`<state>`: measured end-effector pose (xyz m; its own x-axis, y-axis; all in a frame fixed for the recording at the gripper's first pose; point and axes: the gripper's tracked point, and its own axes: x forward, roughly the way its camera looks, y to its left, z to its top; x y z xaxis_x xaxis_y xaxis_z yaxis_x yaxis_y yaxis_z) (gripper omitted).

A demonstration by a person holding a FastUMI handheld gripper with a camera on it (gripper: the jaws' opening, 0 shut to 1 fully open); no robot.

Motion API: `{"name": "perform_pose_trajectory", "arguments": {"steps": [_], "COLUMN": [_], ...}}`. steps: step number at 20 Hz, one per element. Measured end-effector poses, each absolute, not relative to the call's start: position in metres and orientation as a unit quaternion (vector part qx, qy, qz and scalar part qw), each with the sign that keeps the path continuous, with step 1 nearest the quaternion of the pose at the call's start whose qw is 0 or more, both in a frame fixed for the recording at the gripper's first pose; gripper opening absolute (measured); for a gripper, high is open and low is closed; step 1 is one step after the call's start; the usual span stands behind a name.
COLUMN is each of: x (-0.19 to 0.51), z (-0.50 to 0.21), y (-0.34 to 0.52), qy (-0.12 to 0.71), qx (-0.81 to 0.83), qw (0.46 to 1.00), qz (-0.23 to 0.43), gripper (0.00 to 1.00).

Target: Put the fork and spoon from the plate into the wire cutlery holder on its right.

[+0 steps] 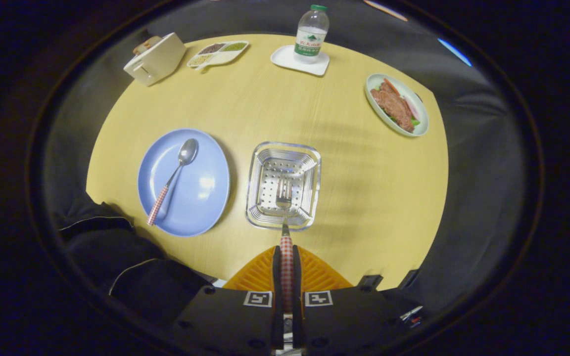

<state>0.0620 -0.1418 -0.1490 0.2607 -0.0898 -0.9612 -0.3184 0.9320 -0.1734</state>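
My gripper (286,262) is shut on the red-checked handle of the fork (284,207), which points straight ahead from between the fingers. The fork's tines hang over the mouth of the square metal cutlery holder (260,168), just ahead of the fingers on the yellow table. To the holder's left lies the round blue plate (206,188). On it rests the spoon (173,178), bowl away from me, its red-checked handle toward the plate's near rim.
Beyond the holder stand a water bottle (311,34) on a small white tray, a divided dish of grains (218,53) and a white box (155,58). A plate of meat (397,104) sits far right. A dark sleeve (117,247) is near left.
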Motion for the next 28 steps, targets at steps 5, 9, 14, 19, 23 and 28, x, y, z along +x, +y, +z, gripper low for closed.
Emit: {"name": "perform_pose_trajectory", "arguments": {"steps": [5, 9, 14, 19, 23, 28], "x": [0.076, 0.083, 0.093, 0.099, 0.087, 0.051], "z": [-0.158, -0.151, -0.129, -0.1, -0.073, -0.077], "y": [-0.134, -0.124, -0.119, -0.104, -0.083, -0.029], "qy": [0.617, 0.602, 0.549, 0.477, 0.428, 0.405], "qx": [-0.164, -0.129, -0.081, -0.041, -0.023, 0.0], "qw": [0.766, 0.784, 0.829, 0.876, 0.902, 0.911], "qz": [0.077, 0.077, 0.067, 0.062, 0.058, 0.078], "gripper": [0.12, 0.43, 0.9, 0.97, 0.97, 0.97]}}
